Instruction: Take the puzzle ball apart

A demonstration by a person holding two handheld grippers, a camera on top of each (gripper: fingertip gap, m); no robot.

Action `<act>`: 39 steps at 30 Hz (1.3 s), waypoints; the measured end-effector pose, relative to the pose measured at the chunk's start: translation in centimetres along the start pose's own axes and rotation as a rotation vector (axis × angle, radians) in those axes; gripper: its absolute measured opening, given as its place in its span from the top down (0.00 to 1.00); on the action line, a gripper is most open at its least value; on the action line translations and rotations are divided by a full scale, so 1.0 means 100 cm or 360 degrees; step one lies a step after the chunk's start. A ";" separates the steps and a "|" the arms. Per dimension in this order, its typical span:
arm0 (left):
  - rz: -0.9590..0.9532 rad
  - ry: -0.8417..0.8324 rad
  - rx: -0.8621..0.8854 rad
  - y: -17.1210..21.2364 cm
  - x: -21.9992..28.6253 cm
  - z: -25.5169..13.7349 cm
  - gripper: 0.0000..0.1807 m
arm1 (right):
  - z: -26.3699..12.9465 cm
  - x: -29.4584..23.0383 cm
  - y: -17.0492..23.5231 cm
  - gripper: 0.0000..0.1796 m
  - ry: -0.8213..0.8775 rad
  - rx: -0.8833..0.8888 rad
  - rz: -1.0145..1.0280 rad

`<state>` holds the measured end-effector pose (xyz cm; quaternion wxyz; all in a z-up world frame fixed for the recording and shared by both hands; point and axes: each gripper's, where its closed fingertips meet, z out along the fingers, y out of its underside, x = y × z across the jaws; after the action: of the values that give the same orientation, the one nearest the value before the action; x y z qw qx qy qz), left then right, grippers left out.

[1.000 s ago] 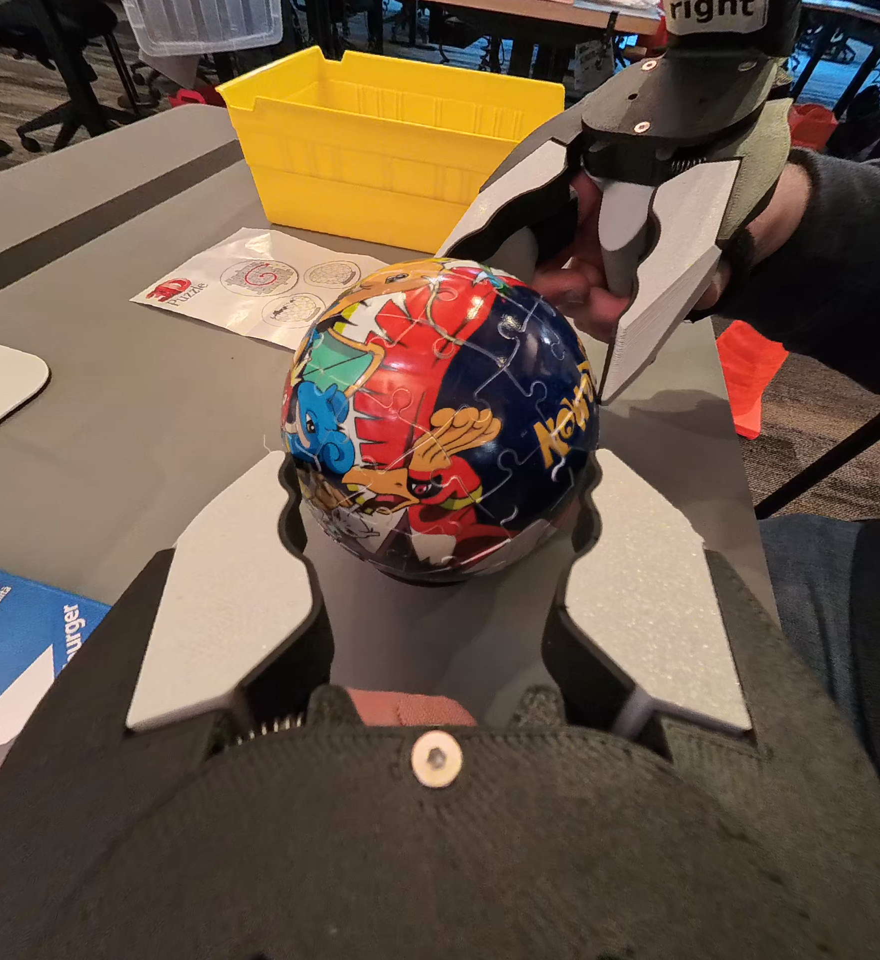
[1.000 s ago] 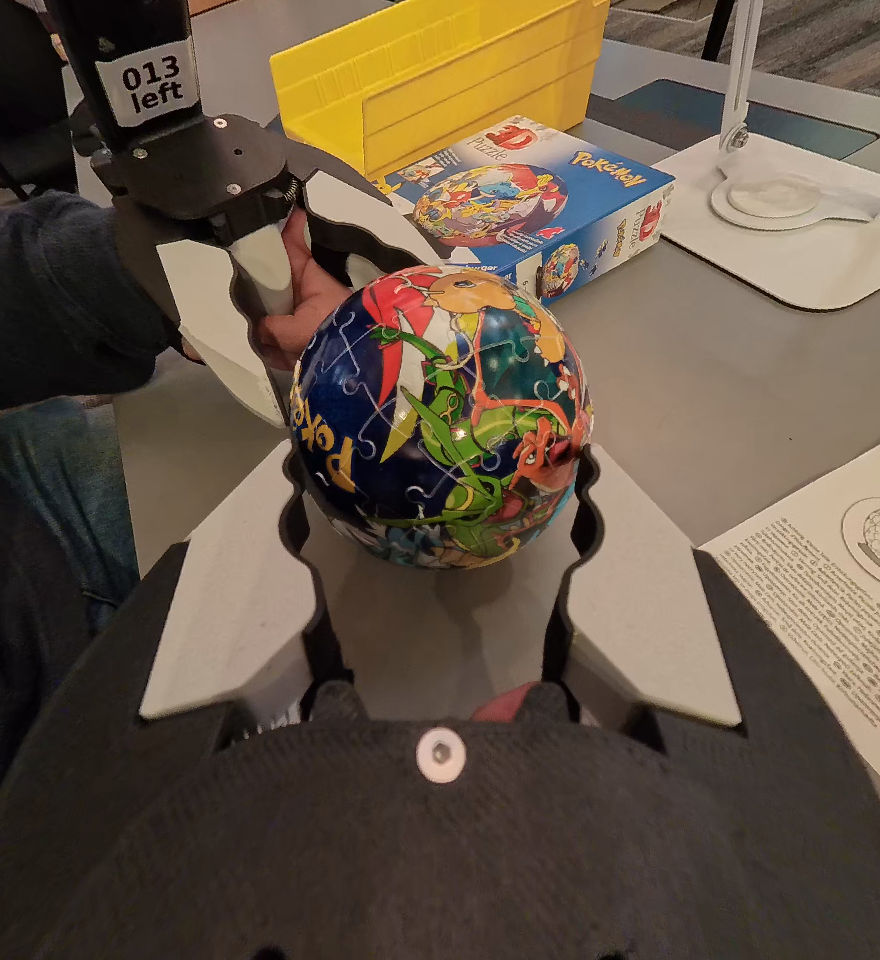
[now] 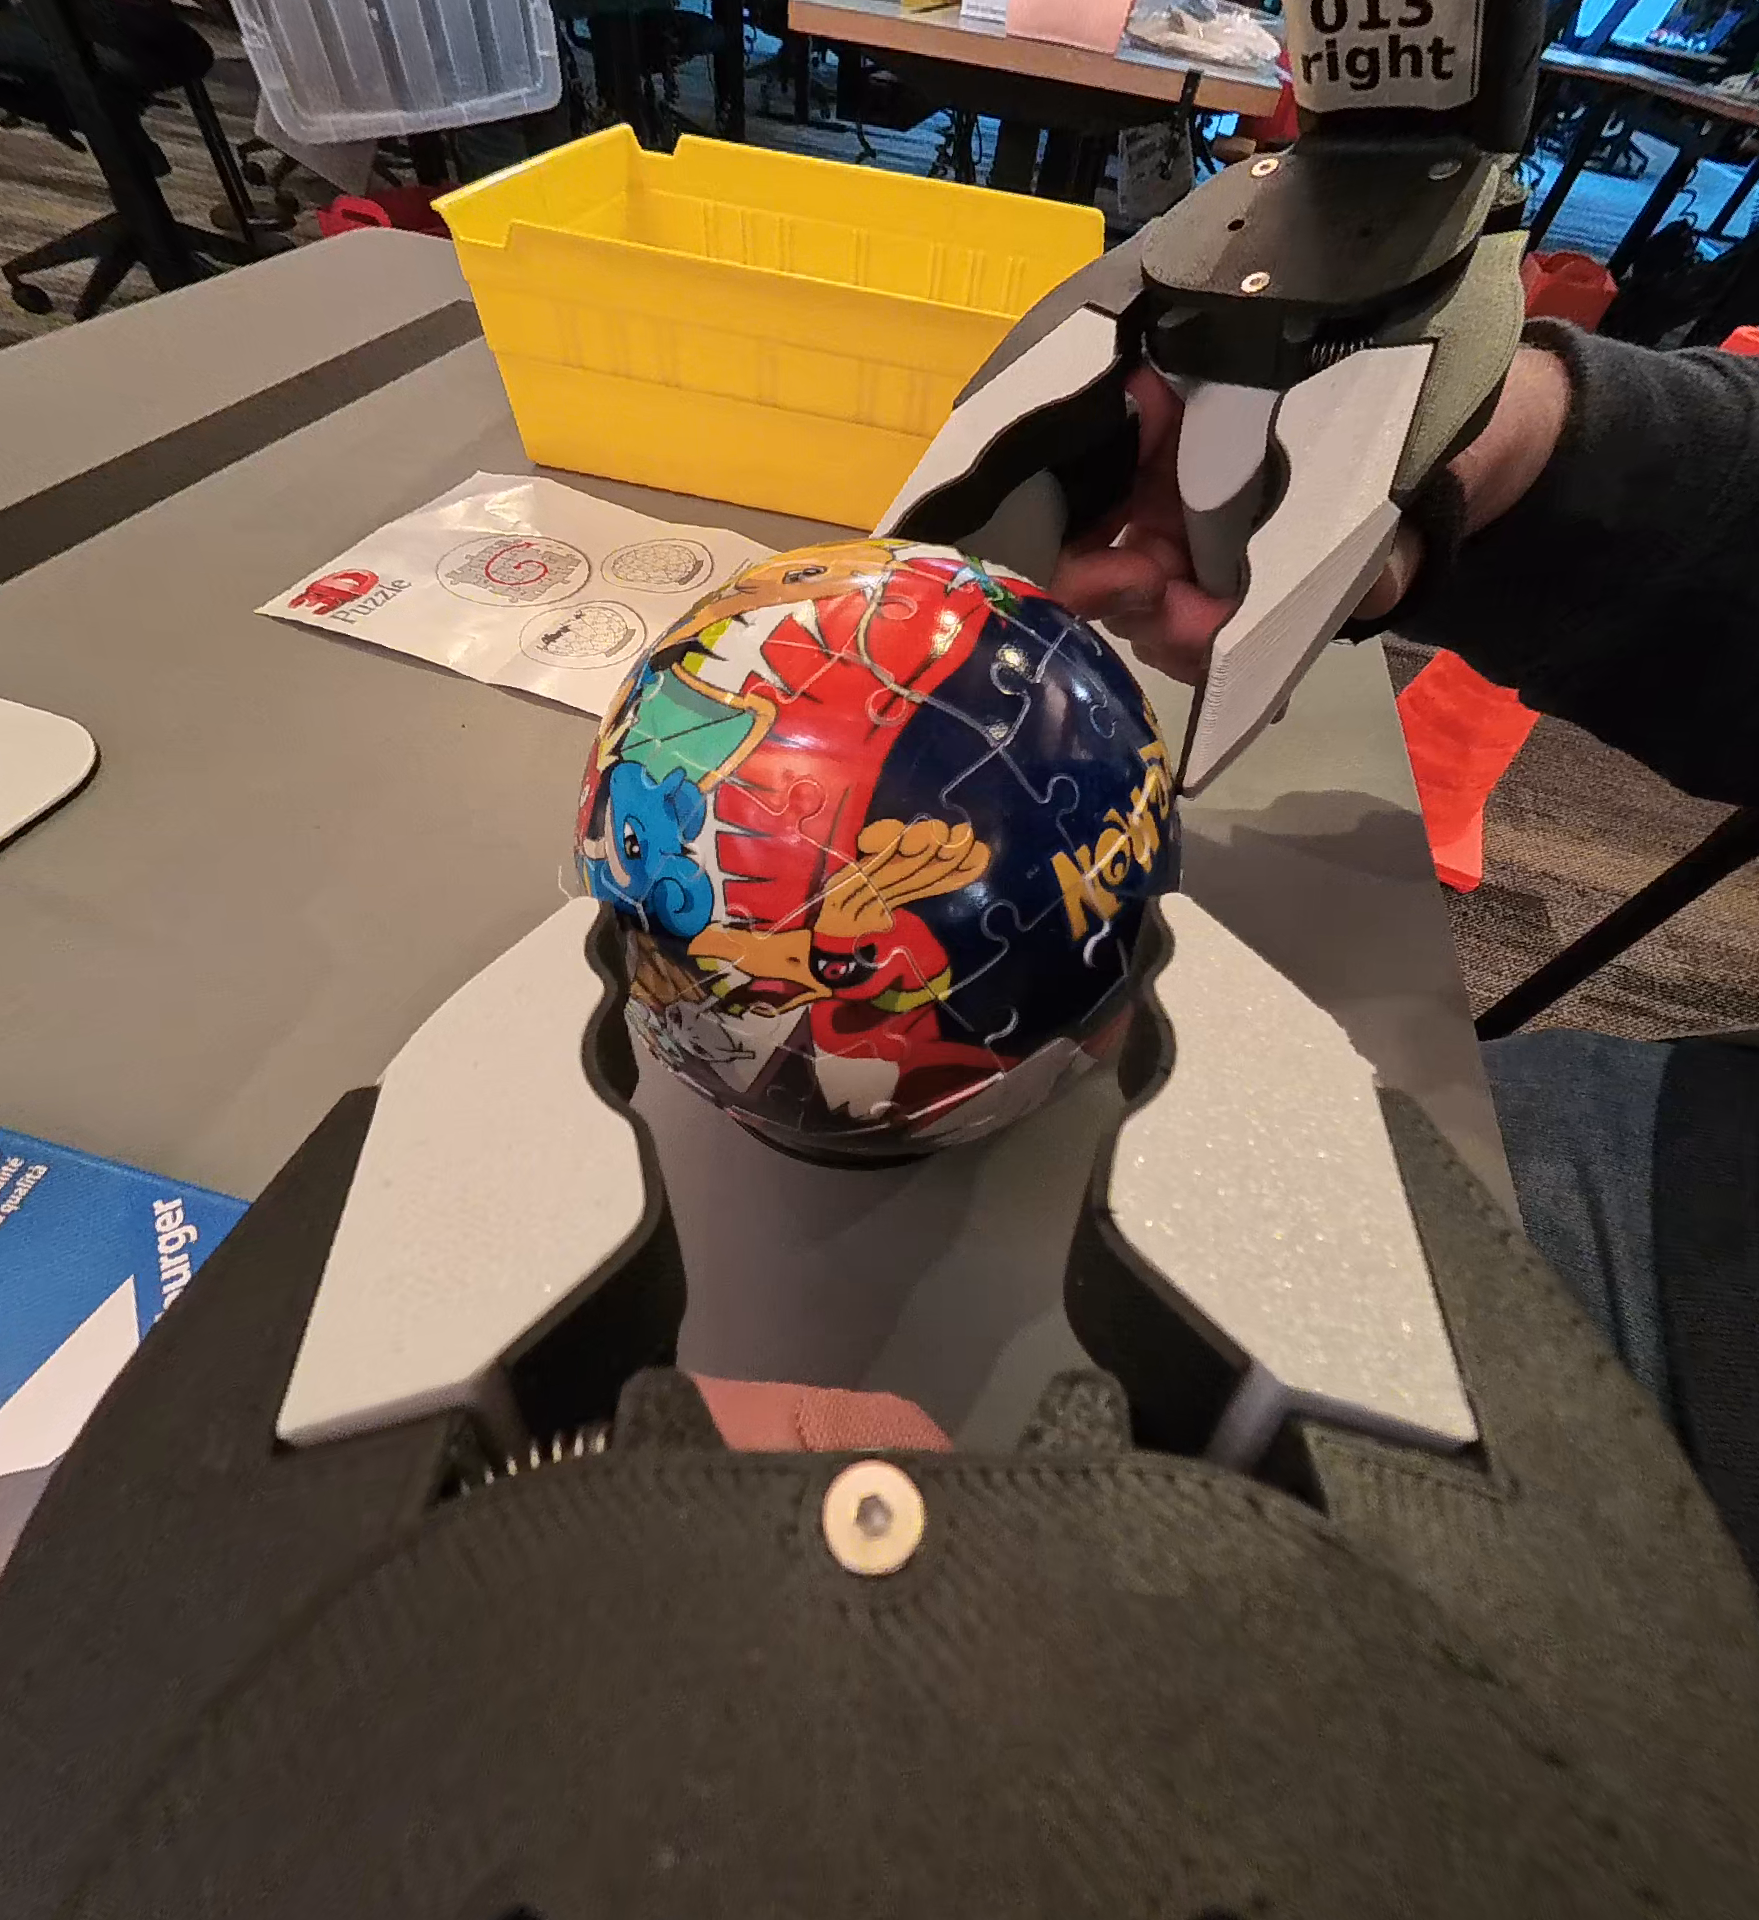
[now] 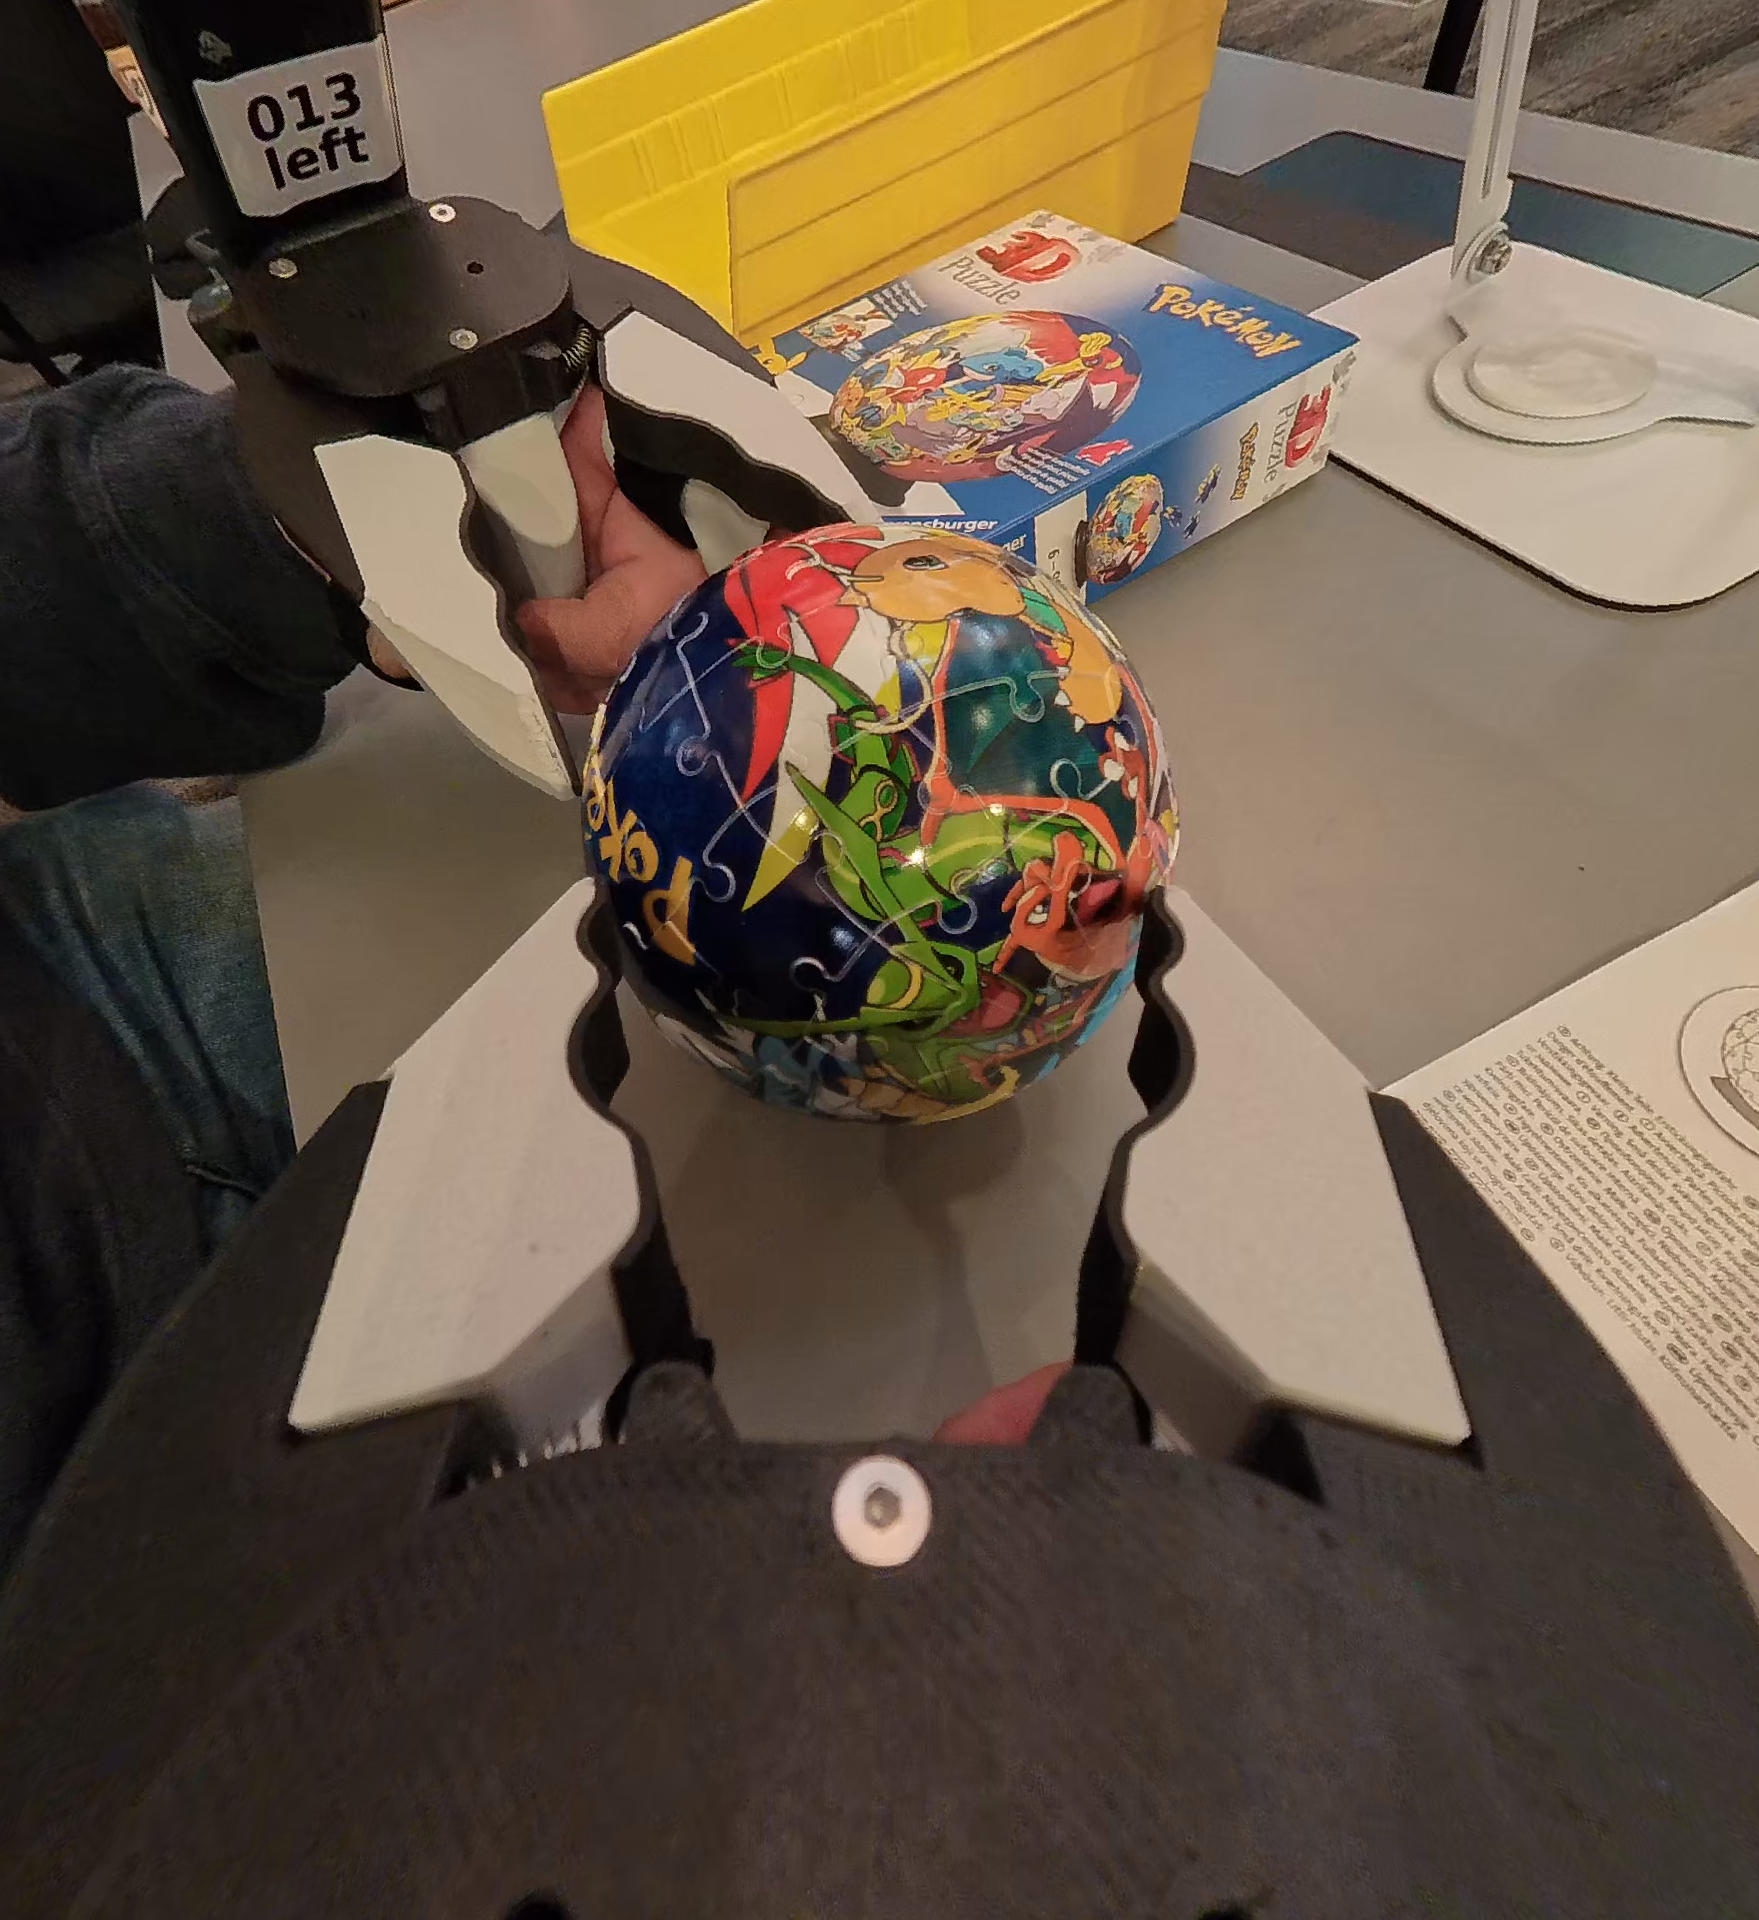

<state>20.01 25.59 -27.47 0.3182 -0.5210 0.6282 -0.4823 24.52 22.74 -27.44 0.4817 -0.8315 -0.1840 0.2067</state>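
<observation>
Box far left, lying flat, closed; contents unseen. Left gripper: jaws spread wide, tips flanking the ball low on both sides; contact uncertain. Ball sits whole on the table, centre, no piece out. Right gripper faces it from the opposite side, equally wide, tips at the ball's sides. Bin behind: visible interior appears empty. Step: bracing before first removal, I judge. Next needs one gripper clamping firmly while the other pries a seam.
</observation>
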 end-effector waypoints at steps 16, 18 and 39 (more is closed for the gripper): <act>-0.0035 0.0013 0.0033 -0.007 -0.001 -0.008 0.59 | -0.003 0.000 -0.002 0.48 0.0010 -0.0023 -0.0010; -0.0031 0.0013 0.0025 -0.007 -0.001 -0.008 0.59 | -0.003 0.000 -0.002 0.48 0.0010 -0.0035 -0.0015; -0.0020 -0.0027 0.0029 -0.010 0.000 -0.008 0.62 | -0.005 0.000 -0.005 0.51 0.0068 -0.0083 -0.0061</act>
<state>19.63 25.87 -26.23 0.3252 -0.5260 0.6179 -0.4856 24.78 22.62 -26.79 0.4675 -0.8444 -0.1949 0.1746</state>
